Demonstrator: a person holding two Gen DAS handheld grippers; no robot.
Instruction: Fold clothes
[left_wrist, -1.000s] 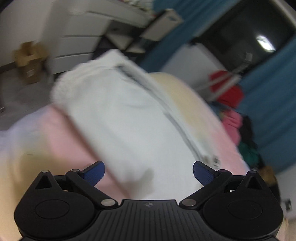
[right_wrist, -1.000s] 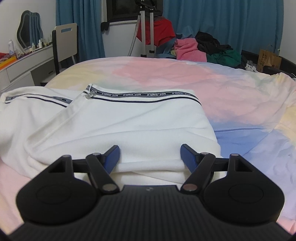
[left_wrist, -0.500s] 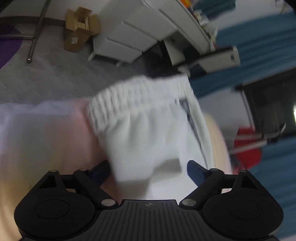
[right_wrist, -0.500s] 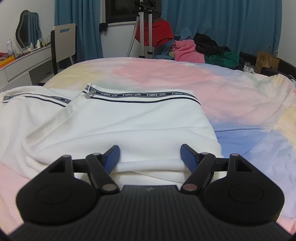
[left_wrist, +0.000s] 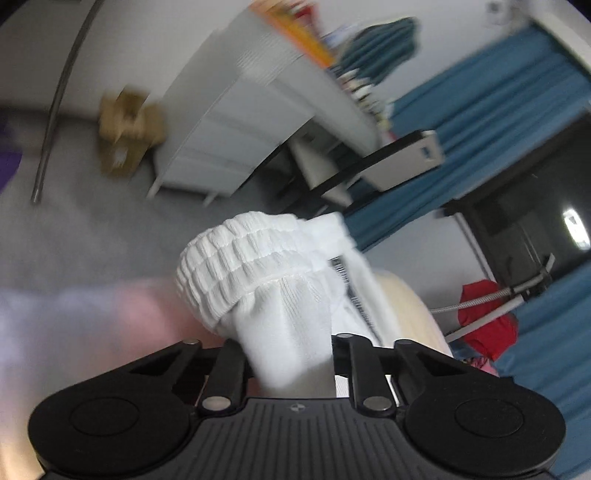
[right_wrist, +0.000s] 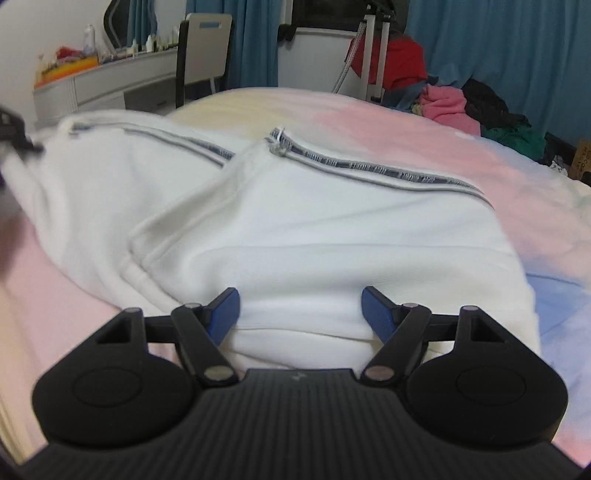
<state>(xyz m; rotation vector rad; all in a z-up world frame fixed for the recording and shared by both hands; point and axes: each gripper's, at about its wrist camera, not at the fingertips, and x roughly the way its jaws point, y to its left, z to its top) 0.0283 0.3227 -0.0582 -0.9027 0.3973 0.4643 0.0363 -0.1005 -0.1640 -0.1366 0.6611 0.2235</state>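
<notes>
Left claw (left_wrist: 291, 354) closing on white pants (right_wrist: 295, 221) waistband, fabric between jaws. Right claw (right_wrist: 300, 314) wide open over hem, nothing gripped. Next: pinch hem, fold across bed (right_wrist: 461, 140).

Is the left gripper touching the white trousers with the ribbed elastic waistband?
Touching. In the left wrist view the closing left gripper has the white trousers bunched between its jaws.

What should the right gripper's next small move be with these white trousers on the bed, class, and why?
Probably close the right gripper on the white trousers. Its jaws stand open astride the near folded edge, while the left gripper is closing on bunched cloth below the elastic waistband. Both ends need a grip before folding.
</notes>
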